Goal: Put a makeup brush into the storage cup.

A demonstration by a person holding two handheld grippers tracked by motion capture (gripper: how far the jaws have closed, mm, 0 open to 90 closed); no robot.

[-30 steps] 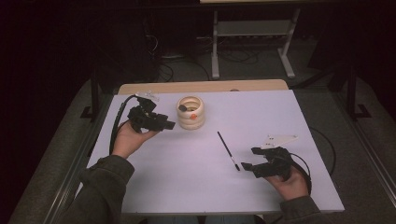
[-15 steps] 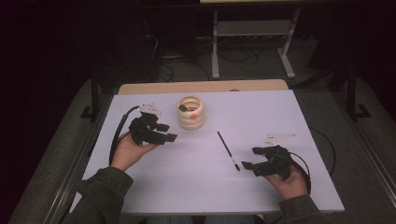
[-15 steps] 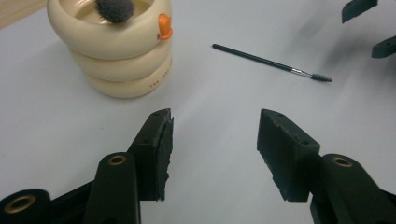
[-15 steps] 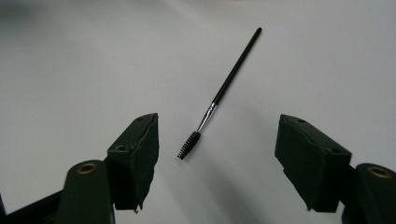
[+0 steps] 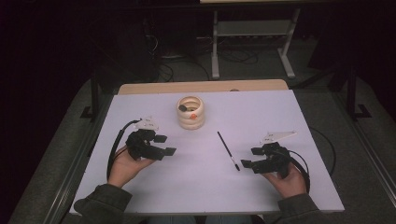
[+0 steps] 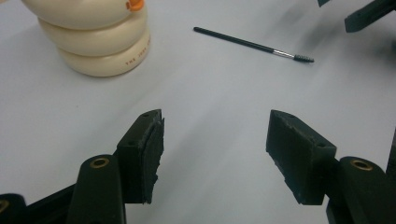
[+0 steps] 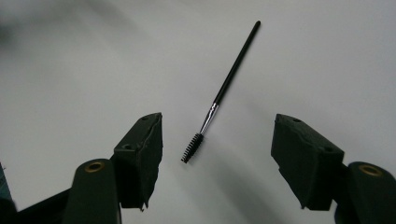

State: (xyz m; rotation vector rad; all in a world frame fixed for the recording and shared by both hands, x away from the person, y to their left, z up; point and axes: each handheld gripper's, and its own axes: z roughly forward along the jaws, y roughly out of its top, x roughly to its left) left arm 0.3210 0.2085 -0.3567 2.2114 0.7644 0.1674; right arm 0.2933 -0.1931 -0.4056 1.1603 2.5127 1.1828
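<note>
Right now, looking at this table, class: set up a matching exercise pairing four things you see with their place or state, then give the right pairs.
Column one:
1. left gripper
2. right gripper
3. brush
4. cream ringed holder

Column two:
a. stands upright near the table's far edge
b. lies flat on the white table, bristles toward the person
c. open, jaws bracketing the bristle end
d. open over bare table, jaws have just been opening

Pairs: 1-d, 2-c, 3-b, 4-a
</note>
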